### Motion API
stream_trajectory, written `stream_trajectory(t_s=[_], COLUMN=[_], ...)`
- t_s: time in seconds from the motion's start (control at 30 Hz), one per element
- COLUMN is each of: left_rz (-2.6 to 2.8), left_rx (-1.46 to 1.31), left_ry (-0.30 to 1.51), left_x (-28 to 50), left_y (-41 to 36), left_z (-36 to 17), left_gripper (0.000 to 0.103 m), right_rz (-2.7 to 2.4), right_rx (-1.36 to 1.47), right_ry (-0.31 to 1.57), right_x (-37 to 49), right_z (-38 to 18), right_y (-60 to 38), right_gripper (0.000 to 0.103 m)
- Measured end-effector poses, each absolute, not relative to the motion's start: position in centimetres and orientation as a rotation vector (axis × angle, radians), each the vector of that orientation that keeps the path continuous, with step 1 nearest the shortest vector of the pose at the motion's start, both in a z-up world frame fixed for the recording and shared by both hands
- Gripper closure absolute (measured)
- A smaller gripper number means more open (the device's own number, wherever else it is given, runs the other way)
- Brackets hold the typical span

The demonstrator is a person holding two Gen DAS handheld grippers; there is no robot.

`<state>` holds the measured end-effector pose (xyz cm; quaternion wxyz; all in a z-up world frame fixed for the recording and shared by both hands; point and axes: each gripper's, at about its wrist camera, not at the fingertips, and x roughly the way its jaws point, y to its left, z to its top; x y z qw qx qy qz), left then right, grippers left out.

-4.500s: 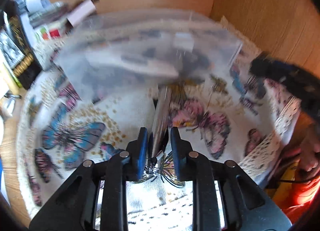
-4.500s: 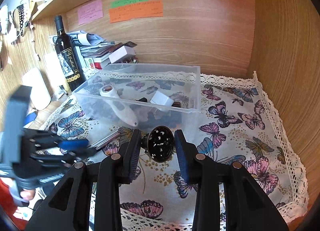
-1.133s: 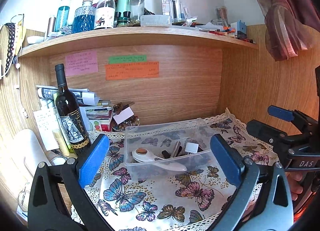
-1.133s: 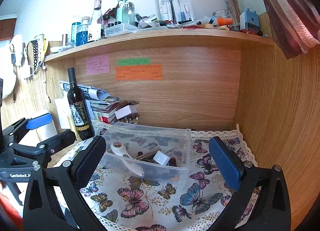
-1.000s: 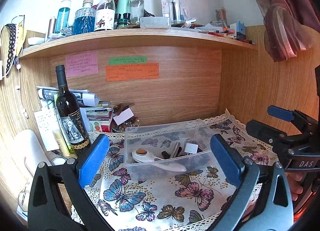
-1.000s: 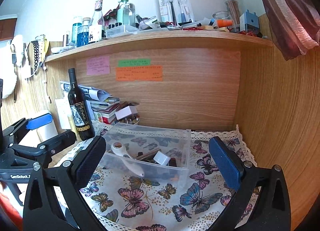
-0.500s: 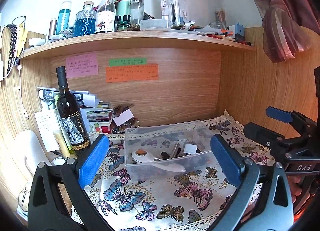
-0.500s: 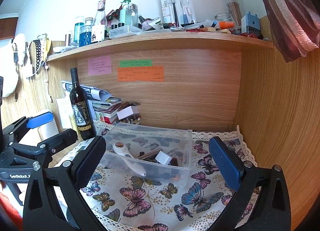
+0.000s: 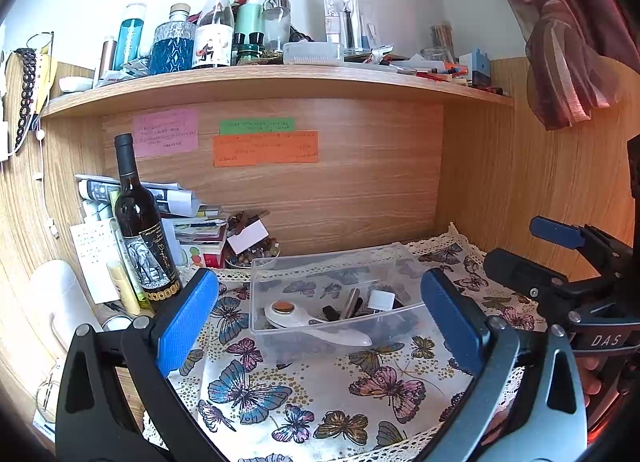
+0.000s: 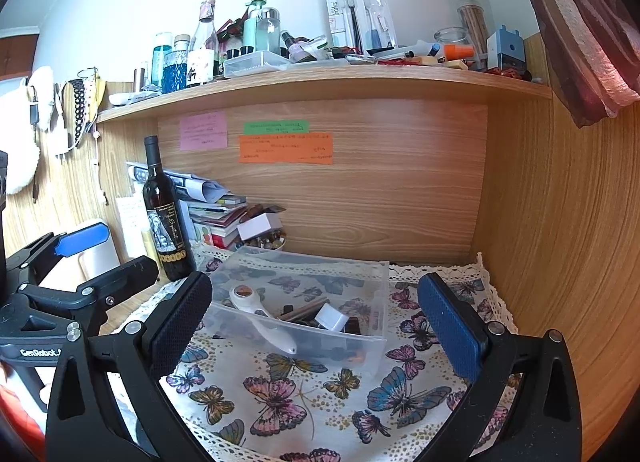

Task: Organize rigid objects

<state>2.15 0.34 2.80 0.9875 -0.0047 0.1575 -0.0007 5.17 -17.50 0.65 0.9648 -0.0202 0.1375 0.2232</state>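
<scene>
Both claws held back from the worktop, facing a desk alcove. The left claw [image 9: 320, 322] and the right claw [image 10: 316, 330] each stand with fingers wide apart and nothing between them. The task's things lie gathered in the clear plastic bin [image 9: 340, 298] on the butterfly cloth [image 9: 304, 394]: a white rotary cutter [image 9: 308, 322], a small white block [image 9: 380, 299] and several dark pieces (too small to name). No loose item shows on the cloth, so the sorting appears largely done.

Risks, as judged: the cutter's handle rests up over the bin's front wall and could snag a descending finger or tip out; the light bin may slide on the cloth if nudged. The wine bottle [image 10: 164, 217] stands upright near the bin's left end, and a wide sweep by the left claw could topple it. A stack of papers [image 10: 208, 205] and a dish of beads [image 9: 252, 256] crowd the back corner.
</scene>
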Motion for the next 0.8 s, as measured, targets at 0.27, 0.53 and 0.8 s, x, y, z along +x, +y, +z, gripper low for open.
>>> stream_trajectory(t_s=[0.27, 0.53, 0.8], left_rz=[0.016, 0.003, -0.011], left_rx=[-0.006, -0.026, -0.032], left_ry=[0.291, 0.305, 0.320], left_x=[2.02, 2.24, 2.68], left_y=[0.10, 0.26, 0.31], left_z=[2.97, 2.93, 2.76], left_gripper=[0.000, 0.000, 0.000], right_rz=[0.456, 0.457, 0.454], right_rx=[-0.040, -0.041, -0.037], right_ry=[0.276, 0.275, 0.278], right_x=[5.26, 5.26, 5.41], right_z=[0.70, 0.75, 0.77], right_y=[-17.57, -17.56, -17.57], right_gripper=[0.000, 0.000, 0.000])
